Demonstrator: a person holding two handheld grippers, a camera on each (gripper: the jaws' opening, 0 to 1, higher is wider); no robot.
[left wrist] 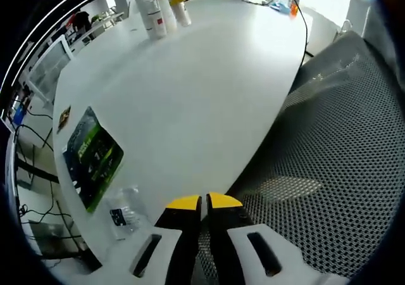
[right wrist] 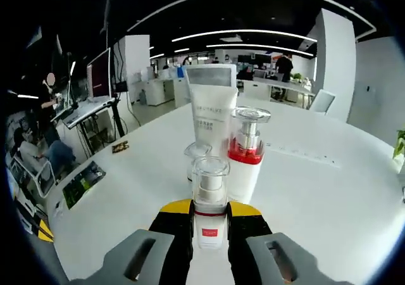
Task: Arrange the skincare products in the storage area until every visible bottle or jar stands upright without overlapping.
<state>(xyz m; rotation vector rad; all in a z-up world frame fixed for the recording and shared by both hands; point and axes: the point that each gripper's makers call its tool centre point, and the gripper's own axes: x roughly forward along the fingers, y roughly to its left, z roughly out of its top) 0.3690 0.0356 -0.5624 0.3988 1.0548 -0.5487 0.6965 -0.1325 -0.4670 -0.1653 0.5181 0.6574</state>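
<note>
Right gripper (right wrist: 209,210) clamps the small pump bottle (right wrist: 210,199) upright beside the tall tube (right wrist: 212,111) and red-collared bottle (right wrist: 247,152), so set down squarely, release gently; left gripper (left wrist: 203,201) idles closed, empty.

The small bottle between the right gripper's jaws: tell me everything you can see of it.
The small bottle is white with a clear cap over a pump top and a red label low on its front. It stands upright on the white table, clamped between the yellow-tipped jaws of the right gripper. Close behind it stand a larger red-collared pump bottle, a tall white tube and another clear-capped bottle.
</note>
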